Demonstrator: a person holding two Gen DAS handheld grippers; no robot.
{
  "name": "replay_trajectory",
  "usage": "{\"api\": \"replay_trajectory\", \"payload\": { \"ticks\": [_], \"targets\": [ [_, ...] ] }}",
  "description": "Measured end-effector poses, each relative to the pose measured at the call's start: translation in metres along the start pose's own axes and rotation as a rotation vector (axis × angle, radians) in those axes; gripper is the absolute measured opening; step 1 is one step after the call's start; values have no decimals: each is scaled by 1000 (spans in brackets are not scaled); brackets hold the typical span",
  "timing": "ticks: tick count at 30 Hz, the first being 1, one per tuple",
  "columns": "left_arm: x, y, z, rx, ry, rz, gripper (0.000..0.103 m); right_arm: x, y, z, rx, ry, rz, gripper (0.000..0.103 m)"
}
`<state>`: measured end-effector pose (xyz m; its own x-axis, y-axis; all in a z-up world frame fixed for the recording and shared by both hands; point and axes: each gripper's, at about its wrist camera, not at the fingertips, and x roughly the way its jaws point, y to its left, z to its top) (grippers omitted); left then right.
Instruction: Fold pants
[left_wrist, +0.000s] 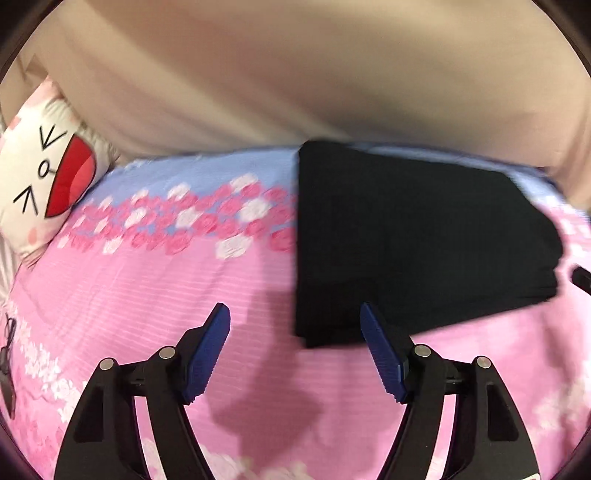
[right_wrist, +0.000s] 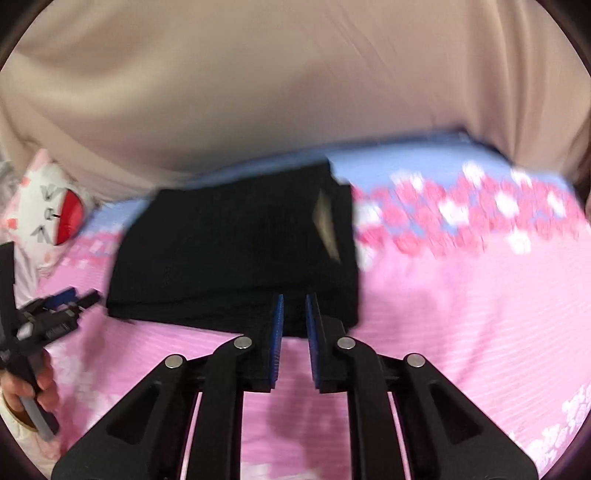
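1. The pants lie as a compact black rectangle of stacked layers on the bed, near its far edge against the curtain. Edges look squared off, so I judge the fold essentially done.
2. Left tool: blue pads spread wide, nothing between them, hovering just short of the near left corner of the pants. Reads as a let-go position, not a grab.
3. Right tool: pads nearly together with a narrow gap, tips at the near edge of the pants. No cloth visibly pinched between them (the frame is blurred, so a thin layer cannot be ruled out).
4. A pale label shows on the top layer towards the right end, probably the waistband side.
5. In the right wrist view a hand carries the left tool at the left margin, apart from the pants.
6. Surface: pink striped bedspread with a blue band and a floral strip; soft, so a stack sits stable but corners can drag.
7. Room: beige curtain right behind the bed, cartoon-face pillow at the far left.
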<state>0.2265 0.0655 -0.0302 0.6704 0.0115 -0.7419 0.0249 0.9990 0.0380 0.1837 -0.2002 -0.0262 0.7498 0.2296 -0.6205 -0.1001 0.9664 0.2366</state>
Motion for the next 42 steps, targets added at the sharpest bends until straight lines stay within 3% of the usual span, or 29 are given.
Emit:
{"api": "replay_trajectory", "payload": {
  "ticks": [3, 6, 8, 11, 13, 16, 23, 27, 32, 34, 42],
  "targets": [
    [-3, -24, 7, 24, -2, -73, 71, 8, 22, 18, -63, -15, 23, 12],
    [23, -40, 17, 18, 42, -67, 71, 45, 19, 24, -55, 44, -22, 12],
    [47, -41, 20, 3, 94, -74, 79, 68, -1, 16, -23, 80, -46, 6],
    [50, -42, 21, 11, 92, -64, 83, 69, -27, 10, 67, 62, 47, 0],
    [48, -47, 20, 41, 81, -35, 84, 68, -24, 12, 64, 70, 32, 0],
    [35, -47, 17, 43, 73, -18, 83, 50, -11, 15, 66, 63, 11, 9],
    [-26, -50, -2, 72, 6, -34, 82, -47, 11, -14, 69, -57, 30, 12],
    [-70, -51, -20, 75, -46, -50, 82, -91, 25, -34, 39, -126, -21, 49],
    [-112, -54, -43, 79, -86, -60, 82, -121, 47, -52, -19, -175, -51, 51],
    [-121, -55, -50, 78, -89, -68, 82, -130, 53, -57, -29, -191, -54, 64],
    [-163, -57, -76, 99, -163, -38, 82, -161, 76, -76, -81, -267, -101, 80]
  ]
}}
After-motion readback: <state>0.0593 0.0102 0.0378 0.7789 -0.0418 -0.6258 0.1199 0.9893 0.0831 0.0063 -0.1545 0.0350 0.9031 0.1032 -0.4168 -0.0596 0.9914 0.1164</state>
